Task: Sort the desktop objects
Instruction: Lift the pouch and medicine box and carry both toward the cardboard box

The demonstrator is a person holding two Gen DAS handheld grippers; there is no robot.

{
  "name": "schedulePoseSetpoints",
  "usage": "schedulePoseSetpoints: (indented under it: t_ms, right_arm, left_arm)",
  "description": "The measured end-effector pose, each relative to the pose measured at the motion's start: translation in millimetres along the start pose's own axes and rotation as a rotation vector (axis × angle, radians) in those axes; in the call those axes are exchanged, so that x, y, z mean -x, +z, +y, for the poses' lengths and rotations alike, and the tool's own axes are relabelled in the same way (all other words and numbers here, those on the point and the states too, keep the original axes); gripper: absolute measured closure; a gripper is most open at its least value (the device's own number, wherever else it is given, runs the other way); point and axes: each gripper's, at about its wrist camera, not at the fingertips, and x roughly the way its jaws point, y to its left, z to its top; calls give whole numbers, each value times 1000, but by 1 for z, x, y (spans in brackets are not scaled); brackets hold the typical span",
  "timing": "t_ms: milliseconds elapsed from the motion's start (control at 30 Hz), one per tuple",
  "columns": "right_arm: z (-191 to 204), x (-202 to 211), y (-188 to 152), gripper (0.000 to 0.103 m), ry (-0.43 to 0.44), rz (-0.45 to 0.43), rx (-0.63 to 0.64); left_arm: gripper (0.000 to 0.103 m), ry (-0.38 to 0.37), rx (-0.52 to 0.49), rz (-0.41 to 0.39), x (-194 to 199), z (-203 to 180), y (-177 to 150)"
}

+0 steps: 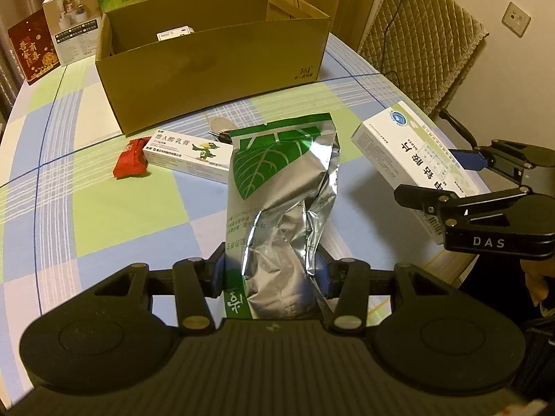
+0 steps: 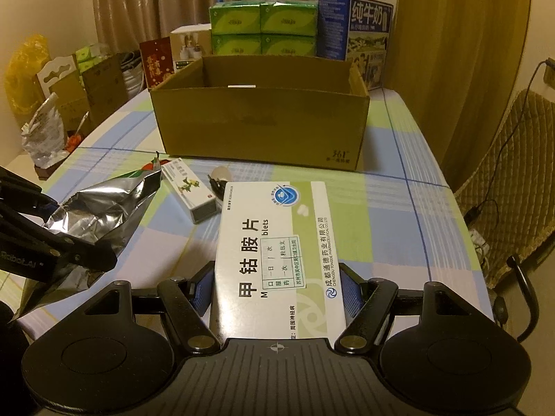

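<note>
My left gripper (image 1: pixel 270 274) is shut on a silver foil pouch (image 1: pixel 281 190) with a green leaf print, held above the checked tablecloth. My right gripper (image 2: pixel 277 287) is shut on a white and green medicine box (image 2: pixel 277 242), also seen at the right of the left wrist view as the medicine box (image 1: pixel 412 152). An open cardboard box (image 1: pixel 215 69) stands ahead on the table, the same cardboard box (image 2: pixel 260 118) facing the right wrist camera, with a small white item inside. On the cloth in front of it lie a white ointment box (image 1: pixel 187 154), a red packet (image 1: pixel 131 163) and a small dark object (image 1: pixel 222 135).
Behind the cardboard box are stacked green tissue packs (image 2: pixel 263 27), a blue milk carton (image 2: pixel 360 31), a red card (image 1: pixel 31 48) and a white carton (image 1: pixel 71 27). A quilted chair (image 1: pixel 423 45) stands at the table's right edge. Bags and boxes (image 2: pixel 52 104) crowd the floor at left.
</note>
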Motion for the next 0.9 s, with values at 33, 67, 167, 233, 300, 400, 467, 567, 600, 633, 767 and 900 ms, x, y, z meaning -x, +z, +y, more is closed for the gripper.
schedulePoseSetpoints:
  t_ms: [33,67,167,233,300,400,467,567,600,633,767,900]
  right_arm:
    - [0,0,1,35,1,0,1]
    - [0,0,1,35,1,-1,2]
    - [2,-1,3,35,0,-1,5]
    - [2,-1,4,35,-1,-1,6]
    - [2,-1,4,35,0,-2,6]
    - [3,-1,8,35,0,-4,9]
    - [3,-2,11,35,3,-7,8]
    - [3,-1,17,35,7,-16,13]
    - [3,-1,19,35,9,-18,14]
    - [4,-2,21,35,10,-20,15]
    - [4,-4,29,35,13,-27,15]
    - [3,-5,39,35,18,-34,14]
  left_arm:
    - [59,1,1,-1,0,1,0]
    - [59,1,2,-2,1,1,0]
    - [59,1,3,-3,1,3,0]
    - [59,1,5,-4,1,4,0]
    - [59,2,8,-5,2,5,1]
    - [59,4,15,-6,3,8,4]
    - [59,7,18,-6,4,10,6]
    - [59,13,25,-10,6,12,10]
    - [59,15,25,-12,7,12,11]
    - [59,16,26,-15,8,13,13]
    - [59,21,25,-21,10,16,21]
    - [59,25,21,-28,12,19,30]
